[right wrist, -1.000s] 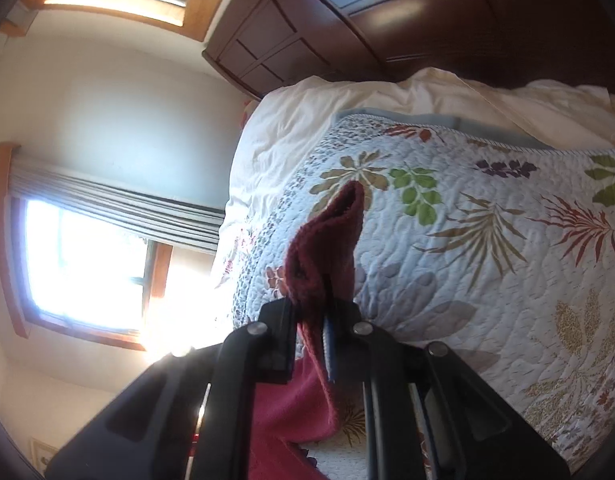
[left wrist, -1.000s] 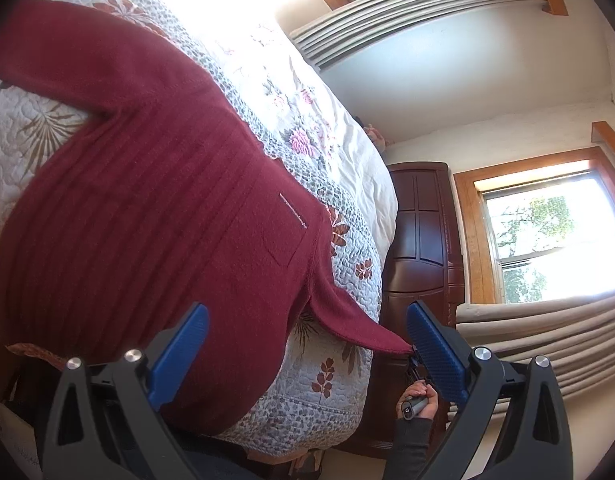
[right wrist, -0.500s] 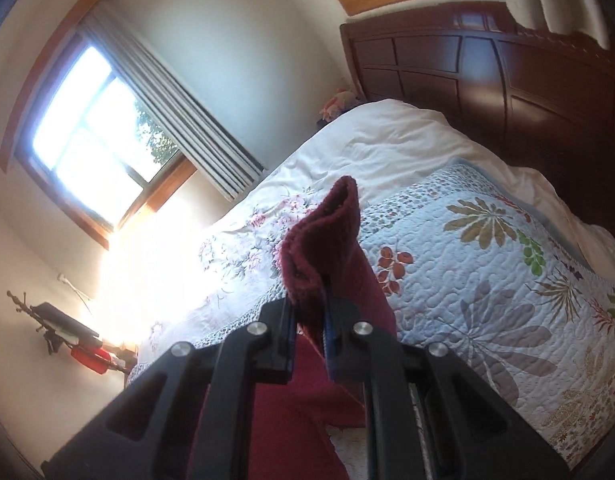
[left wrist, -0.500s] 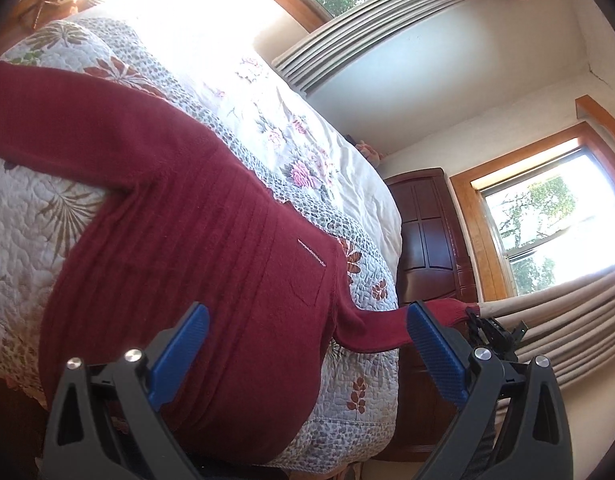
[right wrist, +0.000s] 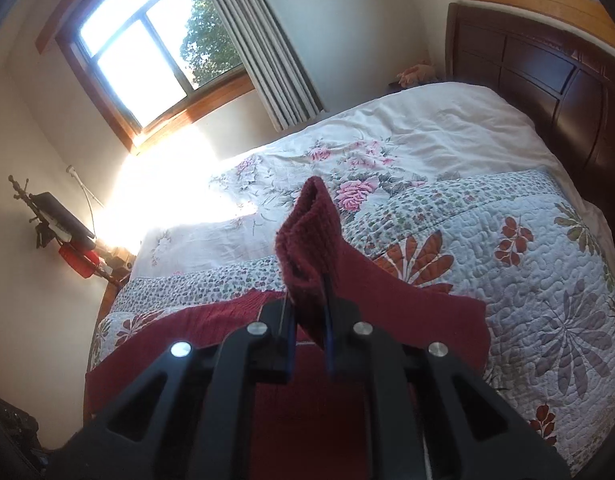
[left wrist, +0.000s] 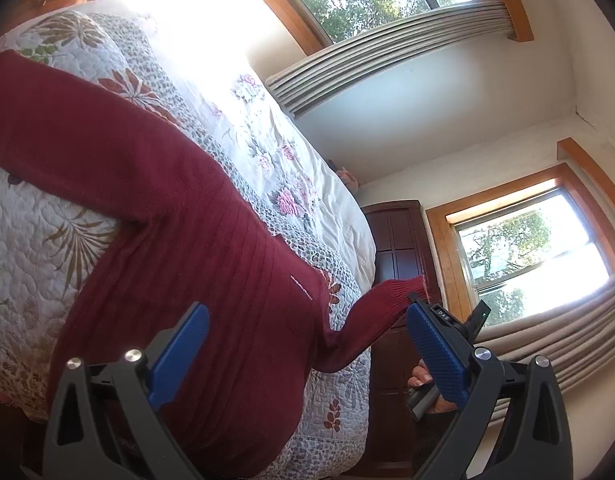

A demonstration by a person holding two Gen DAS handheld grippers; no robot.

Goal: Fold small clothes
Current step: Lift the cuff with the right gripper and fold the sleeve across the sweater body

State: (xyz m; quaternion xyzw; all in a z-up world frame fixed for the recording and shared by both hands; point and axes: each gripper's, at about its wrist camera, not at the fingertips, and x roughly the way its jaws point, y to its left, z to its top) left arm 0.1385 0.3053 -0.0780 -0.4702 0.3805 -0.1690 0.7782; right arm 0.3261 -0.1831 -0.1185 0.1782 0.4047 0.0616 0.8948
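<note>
A dark red ribbed sweater [left wrist: 195,248] lies spread flat on the quilted bed. My left gripper [left wrist: 307,356] hovers open over its lower body, blue pads wide apart with nothing between them. One sleeve [left wrist: 379,304] is lifted off the bed toward the right. In the right wrist view my right gripper [right wrist: 309,320] is shut on that sleeve's cuff [right wrist: 307,236], which stands up between the fingers. The sweater body [right wrist: 407,300] lies below it. The other sleeve [left wrist: 47,108] stretches out flat to the upper left.
The floral quilt [right wrist: 527,280] covers the near half of the bed, a white flowered sheet [right wrist: 347,160] the far half. A dark wooden headboard [right wrist: 547,80] stands at the right. Windows with curtains [right wrist: 267,40] line the walls. A person's hand [left wrist: 423,384] grips the right tool's handle.
My right gripper has lifted the sleeve cuff up off the bed and swung round toward the sweater's body. The left gripper stayed open and tilted a little.
</note>
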